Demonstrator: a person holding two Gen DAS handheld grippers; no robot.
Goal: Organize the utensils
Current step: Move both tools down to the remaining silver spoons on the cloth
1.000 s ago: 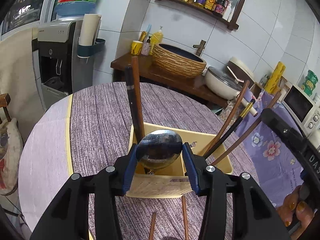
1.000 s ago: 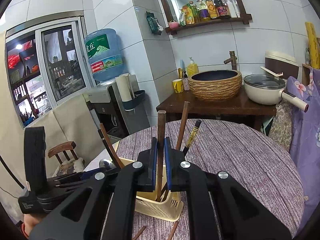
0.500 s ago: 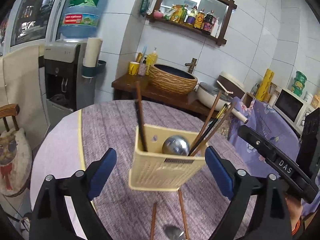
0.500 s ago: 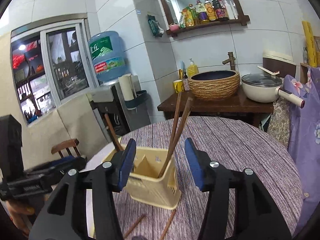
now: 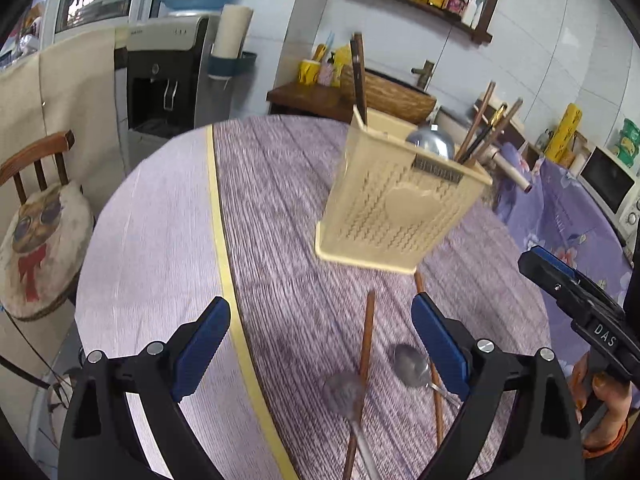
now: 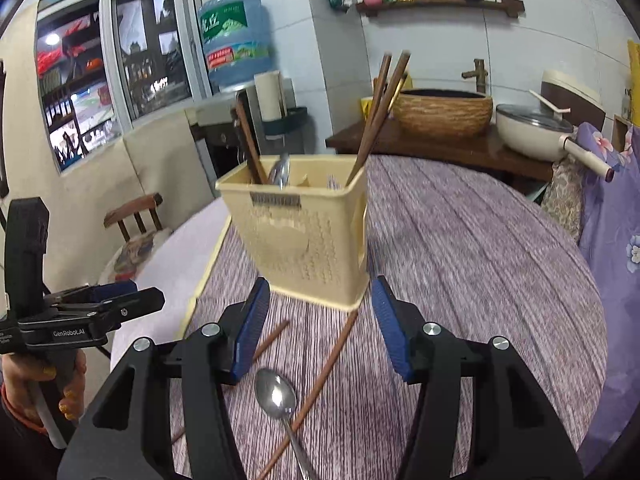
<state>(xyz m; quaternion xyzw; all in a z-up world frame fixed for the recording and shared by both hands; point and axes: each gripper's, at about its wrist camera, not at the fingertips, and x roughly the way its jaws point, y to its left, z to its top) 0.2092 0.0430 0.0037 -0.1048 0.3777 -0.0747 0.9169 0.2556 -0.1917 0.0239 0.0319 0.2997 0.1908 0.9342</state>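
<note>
Caddy (image 5: 400, 204) stands upright on the counter (image 5: 280, 208), taken here as the landmark. Already in it: a spoon bowl-up (image 5: 432, 144), a dark pair of chopsticks at its far-left corner (image 5: 359, 76), more sticks leaning out at its right (image 5: 486, 128). Loose items lie on the counter just on the near side of the caddy: two brown chopsticks (image 6: 320, 380) and two spoons (image 6: 276, 394). Left hand-held gripper (image 5: 320, 344): jaws have just been opening and now stand spread wide, nothing between the pads. One loose chopstick (image 5: 366, 340) runs lengthwise between its fingers, long axis pointing roughly toward the caddy base, with a blurred spoon (image 5: 344, 390) lying across its near end. Right hand-held gripper (image 6: 316, 324): jaws have also just been opening, now about half spread, empty. The spoon seen in the right wrist view lies below and between its fingers, bowl toward the caddy, handle trailing back toward the camera; the long chopstick crosses that handle at a slant, its far end close to the caddy's base. Judgement: both hands hover over the loose pile, near side of the caddy. The right looks nearer the spoon, the left nearer the straight chopstick. Either pick looks to need a descent, with the pads closing across the item's long axis. The crossed stick and spoon may shift together.
</note>
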